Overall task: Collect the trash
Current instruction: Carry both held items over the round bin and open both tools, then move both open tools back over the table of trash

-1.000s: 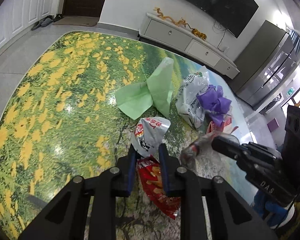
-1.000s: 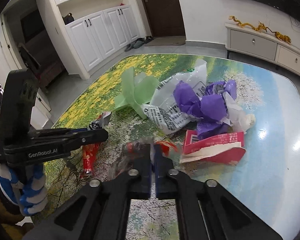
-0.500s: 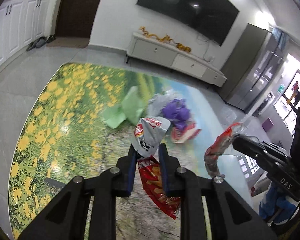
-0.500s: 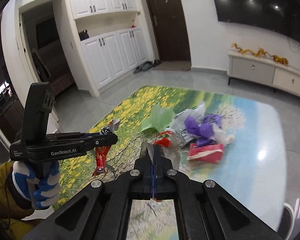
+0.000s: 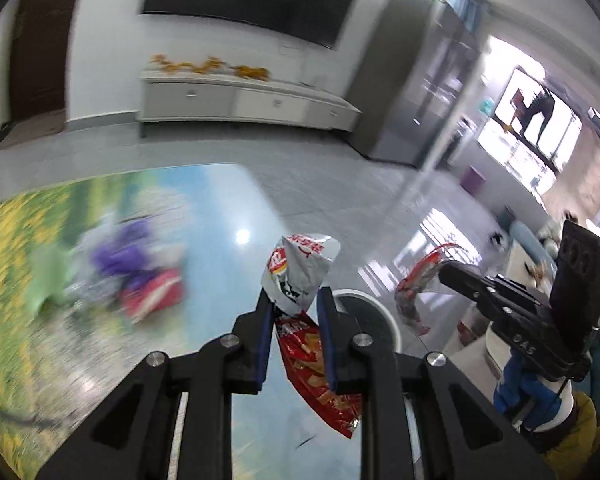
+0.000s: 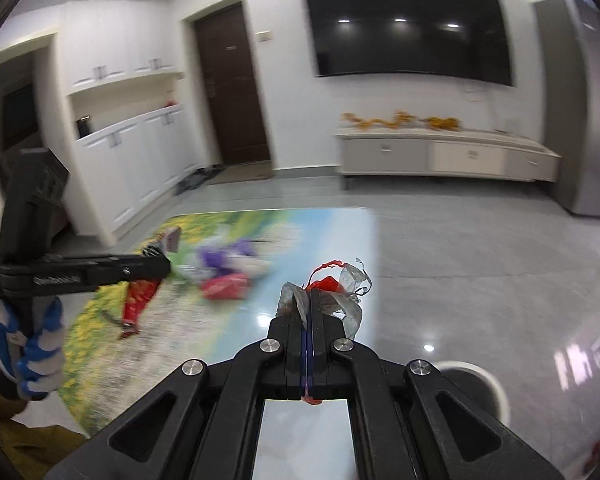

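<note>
Holding trash in both hands, we see each claw clamped on a piece and lifted clear of the table [image 5: 236, 208]. Our left gripper [image 5: 293, 304] pinches a chip bag [image 5: 300, 276], silver inside at the top and red below, hanging between the fingers. Our right gripper [image 6: 310, 300] has its jaws pressed together on a clear wrapper [image 6: 342, 292] with red bits, which sticks out past the tips. More trash [image 5: 140, 276], purple, green and red, lies blurred on the table, well apart from both grippers. A round white bin [image 6: 488, 380] stands on the floor beside the table, near the right gripper.
</note>
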Tool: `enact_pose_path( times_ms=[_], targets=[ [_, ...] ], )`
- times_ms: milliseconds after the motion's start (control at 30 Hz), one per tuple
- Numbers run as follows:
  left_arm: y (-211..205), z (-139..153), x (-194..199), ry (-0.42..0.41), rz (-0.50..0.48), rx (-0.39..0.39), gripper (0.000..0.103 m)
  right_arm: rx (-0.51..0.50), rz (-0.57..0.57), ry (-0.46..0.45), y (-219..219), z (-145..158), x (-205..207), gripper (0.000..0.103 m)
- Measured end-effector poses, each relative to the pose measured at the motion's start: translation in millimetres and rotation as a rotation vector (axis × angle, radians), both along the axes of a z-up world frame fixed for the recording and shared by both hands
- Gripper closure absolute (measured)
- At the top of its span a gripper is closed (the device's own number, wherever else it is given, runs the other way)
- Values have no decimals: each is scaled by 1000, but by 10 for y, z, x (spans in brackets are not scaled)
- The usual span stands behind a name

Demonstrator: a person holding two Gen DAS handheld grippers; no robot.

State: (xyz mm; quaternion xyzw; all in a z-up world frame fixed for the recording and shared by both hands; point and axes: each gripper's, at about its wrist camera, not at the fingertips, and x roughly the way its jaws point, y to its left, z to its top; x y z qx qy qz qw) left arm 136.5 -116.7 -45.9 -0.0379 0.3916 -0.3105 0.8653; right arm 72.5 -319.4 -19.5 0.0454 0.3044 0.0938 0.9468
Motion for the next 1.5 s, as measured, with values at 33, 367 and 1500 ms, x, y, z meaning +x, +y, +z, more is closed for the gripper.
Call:
enact_pose_path(
  times_ms=[33,367,1500],
  targets=[
    [-193,-2,35,4,-25,7,83,-3,-23,6,-102,-38,-16,103],
    [-1846,-421,378,80,-166,100,82,59,-234,134,-1269,-807,189,103],
    [-1012,168,13,-162,-59,84,49,129,-250,-58,-929,-63,-141,45]
  ],
)
